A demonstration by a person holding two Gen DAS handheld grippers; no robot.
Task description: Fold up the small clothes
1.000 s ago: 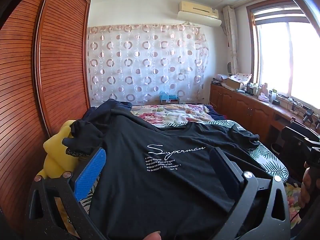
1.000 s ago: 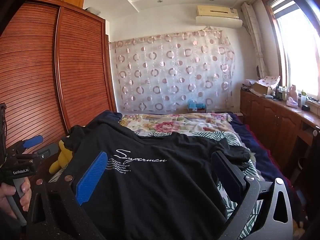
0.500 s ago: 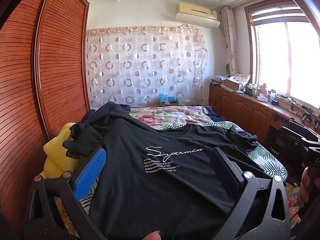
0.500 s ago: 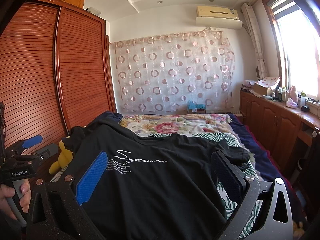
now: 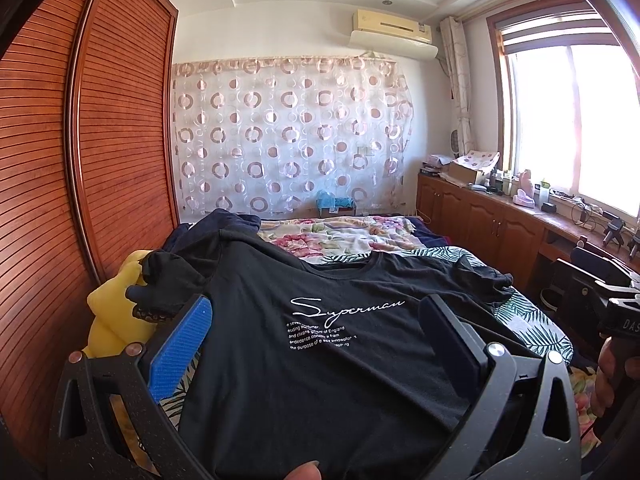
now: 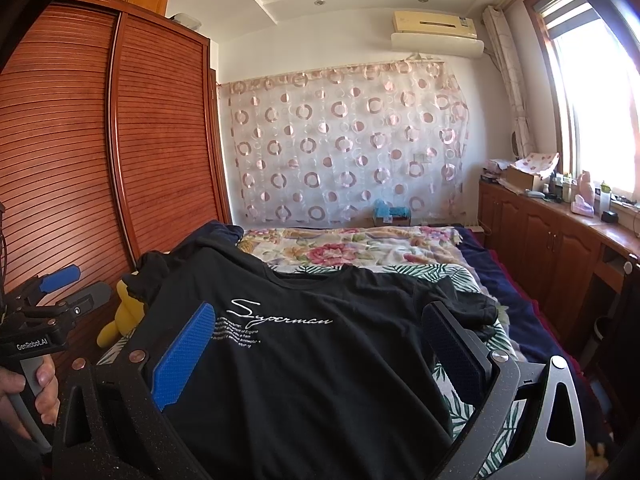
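A black T-shirt (image 5: pixel 320 380) with white "Superman" script lies spread front-up on the bed, collar away from me; it also shows in the right wrist view (image 6: pixel 304 376). My left gripper (image 5: pixel 316 320) is open above the shirt's lower half, fingers wide apart and holding nothing. My right gripper (image 6: pixel 320 324) is open the same way over the shirt, slightly further right. The left gripper (image 6: pixel 64 284) shows at the left edge of the right wrist view, and the right one (image 5: pixel 616 312) at the right edge of the left wrist view. The shirt's hem is hidden below both views.
A yellow plush toy (image 5: pixel 108 308) lies beside the shirt's left sleeve against the wooden wardrobe (image 5: pixel 80 160). A floral blanket (image 5: pixel 332 236) and a dark garment (image 5: pixel 224 224) lie further up the bed. Wooden cabinets (image 5: pixel 500 224) run under the window at right.
Both grippers have tilted up a little, so the shirt sits slightly lower in view. The shirt has not moved and both stay open.
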